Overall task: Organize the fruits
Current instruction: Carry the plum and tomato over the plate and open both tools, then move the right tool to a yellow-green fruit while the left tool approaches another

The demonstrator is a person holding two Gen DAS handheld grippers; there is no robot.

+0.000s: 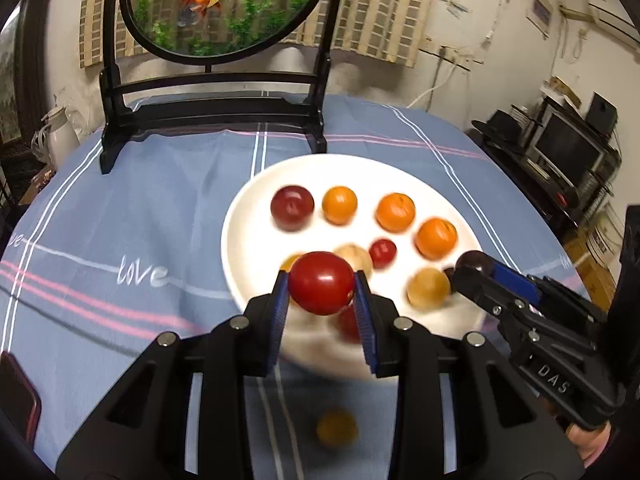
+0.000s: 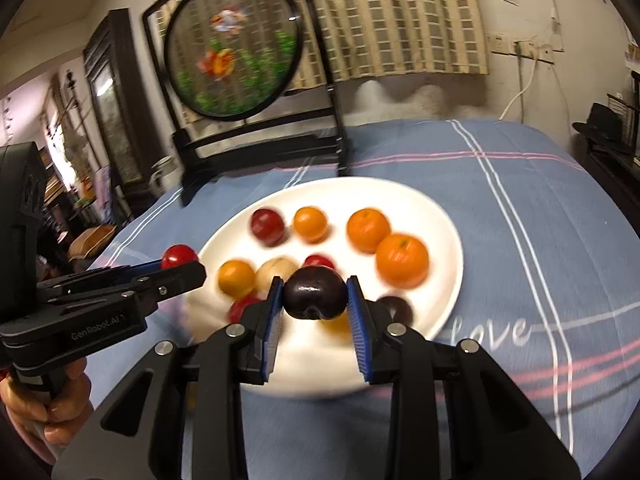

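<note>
A white plate [image 1: 248,216] on the blue cloth holds several small fruits: oranges [image 1: 395,212], a dark red plum [image 1: 292,207], pale yellow ones [image 1: 428,289] and small red ones [image 1: 382,253]. My left gripper [image 1: 321,286] is shut on a red tomato [image 1: 320,282] above the plate's near-left part. My right gripper [image 2: 314,294] is shut on a dark purple plum [image 2: 314,291] above the plate's [image 2: 436,216] near edge. Each gripper shows in the other's view, the right [image 1: 472,264] and the left [image 2: 180,264]. A yellow fruit [image 1: 337,427] lies on the cloth near me, blurred.
A black stand with a round goldfish panel [image 1: 216,4] stands at the table's far side behind the plate. A dark red object [image 1: 18,396] lies at the near-left table edge. Shelves and a monitor [image 1: 568,152] stand off the table to the right.
</note>
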